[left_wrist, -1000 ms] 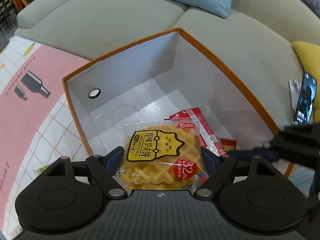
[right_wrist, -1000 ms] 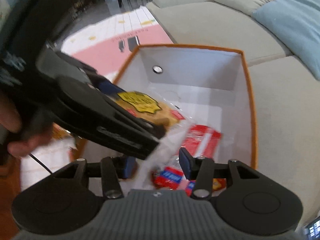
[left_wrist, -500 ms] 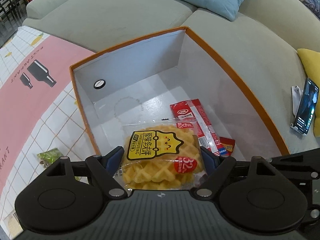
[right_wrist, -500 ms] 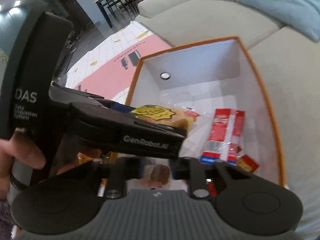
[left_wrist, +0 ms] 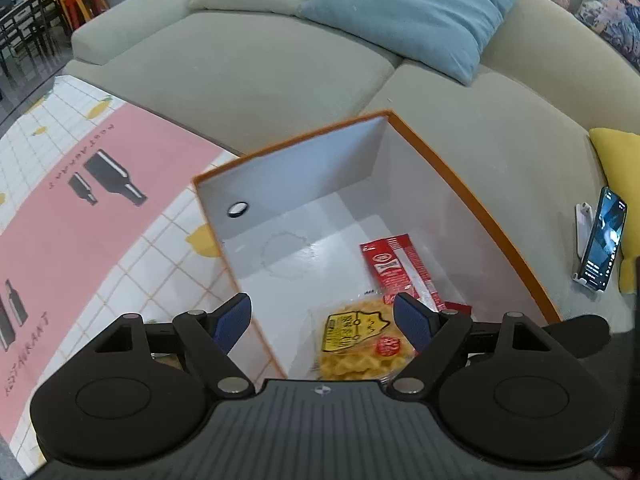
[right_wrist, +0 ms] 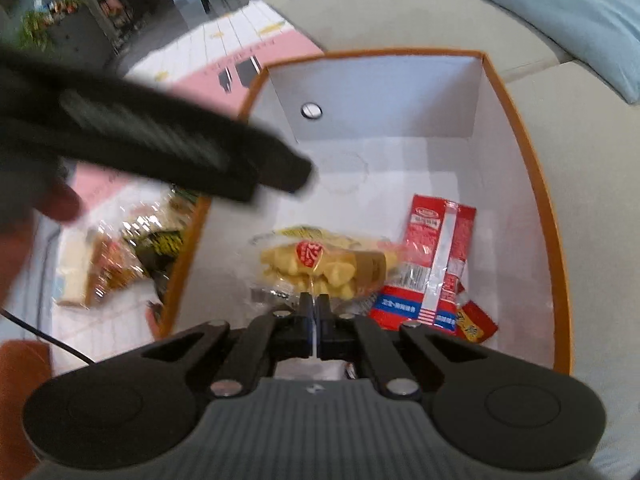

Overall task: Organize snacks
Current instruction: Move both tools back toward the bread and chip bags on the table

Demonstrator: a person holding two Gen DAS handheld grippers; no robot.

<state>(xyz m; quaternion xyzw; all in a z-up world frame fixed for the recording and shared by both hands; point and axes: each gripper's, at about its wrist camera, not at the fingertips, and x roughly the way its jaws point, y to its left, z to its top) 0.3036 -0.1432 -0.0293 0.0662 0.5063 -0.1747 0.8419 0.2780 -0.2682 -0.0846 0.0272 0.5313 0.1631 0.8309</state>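
An orange-rimmed white box (left_wrist: 472, 196) (right_wrist: 536, 184) stands against the sofa. A yellow waffle packet (left_wrist: 360, 340) (right_wrist: 320, 262) is inside it, beside a red sausage packet (left_wrist: 400, 268) (right_wrist: 436, 248). My left gripper (left_wrist: 322, 318) is open and empty, raised above the box's near left wall. My right gripper (right_wrist: 315, 314) is shut on the clear edge of the waffle packet's wrapper. The left gripper's body crosses the right wrist view as a blurred black bar (right_wrist: 160, 148).
Several snack packets (right_wrist: 120, 256) lie on the patterned table cover (left_wrist: 80, 208) left of the box. A phone (left_wrist: 602, 240) and a yellow cushion (left_wrist: 620, 160) sit on the grey-green sofa (left_wrist: 240, 60) to the right. A blue pillow (left_wrist: 408, 12) lies at the back.
My left gripper opened, let go of the waffle packet and pulled up and back. My right gripper closed on the packet's wrapper edge. The packet now sits low in the box.
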